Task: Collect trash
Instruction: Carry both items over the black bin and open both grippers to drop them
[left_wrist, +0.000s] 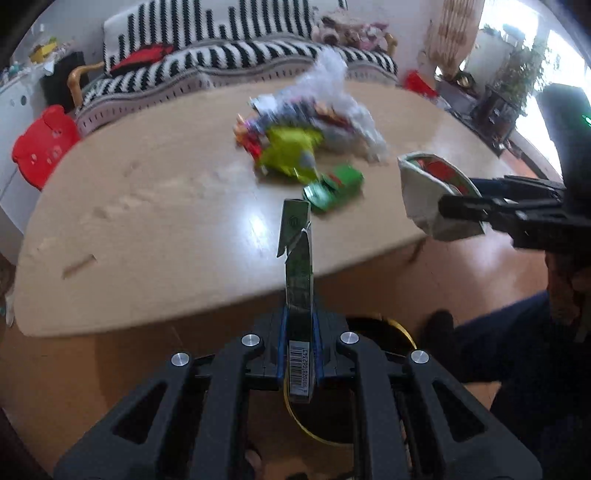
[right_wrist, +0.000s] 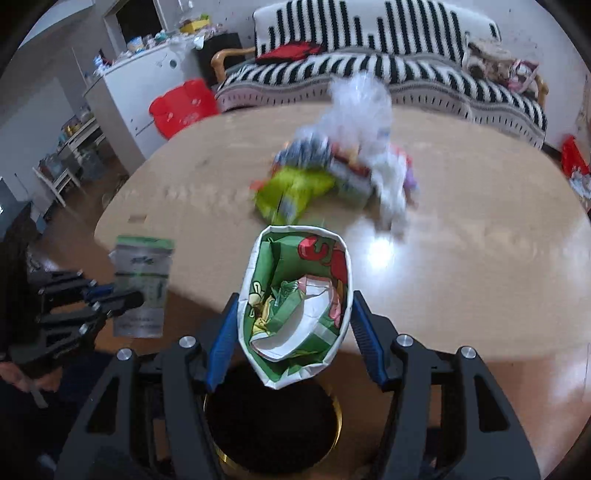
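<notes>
The left hand-held gripper (left_wrist: 298, 332) is pinched tight on a thin green packet (left_wrist: 297, 266). The packet stands up between the pads, with a barcode at its low end. It hangs past the near edge of the surface (left_wrist: 147, 221). Under it sits a dark round bin (right_wrist: 273, 417) with a gold rim, on the floor.

The right hand-held gripper (right_wrist: 293, 325) has its blue pads (right_wrist: 223, 336) about half way apart. An open paper cup (right_wrist: 295, 306) sits between them. The cup is white outside and green and red inside, with crumpled bits in it. The pads look like they press its sides, and it is up in the air right above the bin.

More trash lies in a blurry pile (left_wrist: 303, 136) near the middle of the surface: a yellow-green bag (left_wrist: 288, 155), a clear plastic bag (left_wrist: 332, 88) and a small green wrapper (left_wrist: 332, 186).

Behind the surface is a sofa (left_wrist: 236, 55) with black and white stripes. A red stool (left_wrist: 44, 144) stands to the left.
</notes>
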